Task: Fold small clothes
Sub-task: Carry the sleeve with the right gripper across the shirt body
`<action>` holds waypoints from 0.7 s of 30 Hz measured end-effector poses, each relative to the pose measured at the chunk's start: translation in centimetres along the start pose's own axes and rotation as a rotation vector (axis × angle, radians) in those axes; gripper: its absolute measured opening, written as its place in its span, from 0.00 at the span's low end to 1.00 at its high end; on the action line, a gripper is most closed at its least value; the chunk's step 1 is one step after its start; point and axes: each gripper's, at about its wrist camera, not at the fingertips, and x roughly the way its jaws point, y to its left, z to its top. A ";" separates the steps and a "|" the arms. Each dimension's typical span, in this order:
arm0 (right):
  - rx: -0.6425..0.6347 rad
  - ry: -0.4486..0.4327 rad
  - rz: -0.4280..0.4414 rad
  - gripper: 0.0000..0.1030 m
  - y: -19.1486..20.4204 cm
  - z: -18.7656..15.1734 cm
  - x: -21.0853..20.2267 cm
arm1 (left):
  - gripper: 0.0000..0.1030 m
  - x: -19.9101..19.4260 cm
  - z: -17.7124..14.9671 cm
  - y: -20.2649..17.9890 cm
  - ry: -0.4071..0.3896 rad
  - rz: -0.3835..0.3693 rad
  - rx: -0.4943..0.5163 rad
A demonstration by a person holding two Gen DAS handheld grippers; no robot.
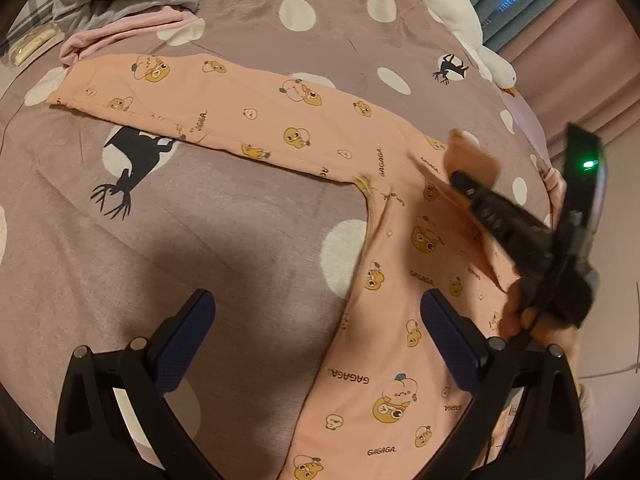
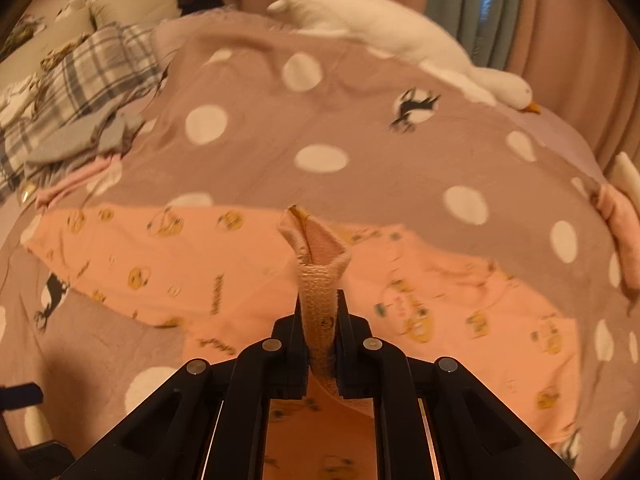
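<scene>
Stage: early | pink shirt (image 1: 384, 240) lies spread on the bed (image 1: 224, 240), one sleeve (image 1: 208, 96) unfolded | right tongs (image 2: 322, 320) pinching the cuff (image 2: 316, 248) | left tongs (image 1: 316, 336) spread, empty | most folds remain

Peach garment (image 1: 280, 120) showing yellow cartoon prints; mauve bedspread (image 1: 240, 240) showing white dots and black deer; white plush goose (image 2: 400, 36) lying beyond.

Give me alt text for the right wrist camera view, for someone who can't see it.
The right gripper is shut on a cuff of the peach cartoon-print garment, lifting it above the rest, which lies spread on a mauve polka-dot bedspread. A white plush goose lies along the far edge, and a pile of clothes sits at left.
</scene>
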 end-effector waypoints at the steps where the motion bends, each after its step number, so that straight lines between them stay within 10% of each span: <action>1: -0.002 0.015 0.007 0.11 0.2 -0.2 0.4 | 1.00 -0.1 0.0 0.2 -0.001 0.001 -0.003; 5: -0.008 0.076 0.083 0.19 1.2 -0.8 1.1 | 1.00 -0.1 0.3 0.8 -0.006 0.002 -0.016; 8: 0.014 0.073 0.193 0.56 1.2 -0.8 0.1 | 1.00 -0.2 0.5 1.5 -0.007 -0.005 -0.039; 13: 0.131 -0.027 0.386 0.61 -2.0 -0.2 -4.0 | 1.00 -0.6 0.7 2.6 -0.026 -0.038 -0.066; 18: 0.268 -0.021 0.294 0.63 -5.7 -0.7 -3.3 | 1.00 -0.5 0.9 3.5 -0.037 -0.064 -0.104; 21: 0.264 0.032 0.282 0.40 -5.3 -1.3 -1.3 | 0.99 -0.2 1.2 3.9 -0.034 -0.075 -0.120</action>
